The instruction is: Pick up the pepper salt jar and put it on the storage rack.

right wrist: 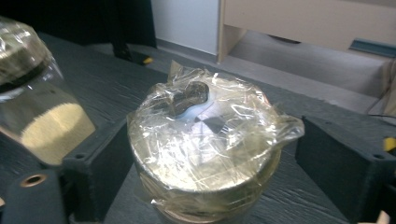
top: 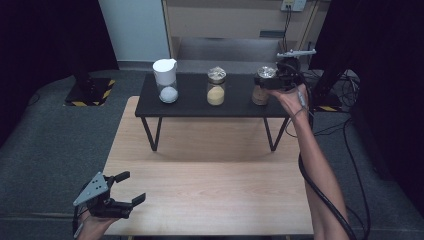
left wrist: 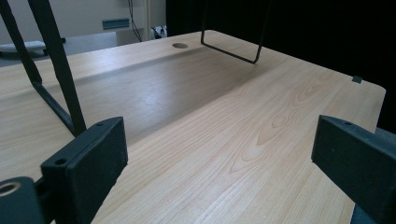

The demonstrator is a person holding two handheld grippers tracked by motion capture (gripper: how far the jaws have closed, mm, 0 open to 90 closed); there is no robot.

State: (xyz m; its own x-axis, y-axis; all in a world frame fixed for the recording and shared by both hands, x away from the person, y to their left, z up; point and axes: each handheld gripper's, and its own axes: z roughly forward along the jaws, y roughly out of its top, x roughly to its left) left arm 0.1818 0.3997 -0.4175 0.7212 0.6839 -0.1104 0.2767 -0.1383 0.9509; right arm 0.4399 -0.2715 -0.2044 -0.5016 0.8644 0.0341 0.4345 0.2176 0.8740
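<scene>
Three jars stand in a row on a low black shelf: one with white powder, one with yellow grains and one with brown contents. My right gripper is at the brown jar's top. Its jaws straddle the foil-and-film-wrapped lid; the left one sits close to the lid and the right one stands clear, so the right gripper is open. The yellow jar is to the left. My left gripper hovers open over the wooden table's near left corner, and in its own view the left gripper is empty.
The black shelf stands on thin wire legs on the light wooden table. A cable hole sits in the tabletop's far part. Grey floor and dark curtains surround the table, and a cable trails along my right forearm.
</scene>
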